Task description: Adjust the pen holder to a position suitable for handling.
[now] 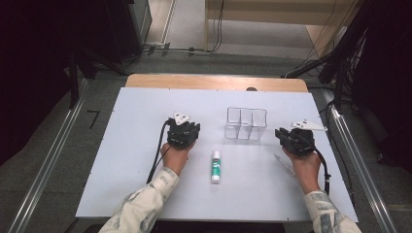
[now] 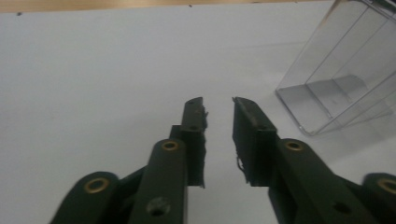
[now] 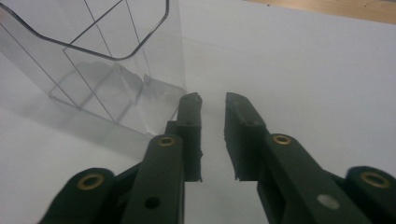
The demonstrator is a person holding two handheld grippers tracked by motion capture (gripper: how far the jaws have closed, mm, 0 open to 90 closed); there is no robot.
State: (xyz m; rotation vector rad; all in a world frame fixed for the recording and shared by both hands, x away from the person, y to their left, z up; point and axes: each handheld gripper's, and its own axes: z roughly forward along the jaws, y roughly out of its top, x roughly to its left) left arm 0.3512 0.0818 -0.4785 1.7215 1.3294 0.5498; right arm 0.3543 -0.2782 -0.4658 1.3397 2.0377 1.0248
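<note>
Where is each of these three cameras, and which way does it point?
High view: above the person's side, looking down on the table; forearms, hands, both grippers show.
Left gripper view: rides the left gripper, looking along its jaws, nothing between them.
Right gripper view: rides the right gripper, likewise.
Shared: the clear box appears in all three; the glue stick lies in the high view.

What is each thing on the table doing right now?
Clear organizer: upright, empty, three compartments.
Glue stick: lying flat, capped, untouched.
Left gripper: jaws a small gap apart, holding nothing.
Right gripper: jaws a small gap apart, holding nothing, beside the organizer.
</note>
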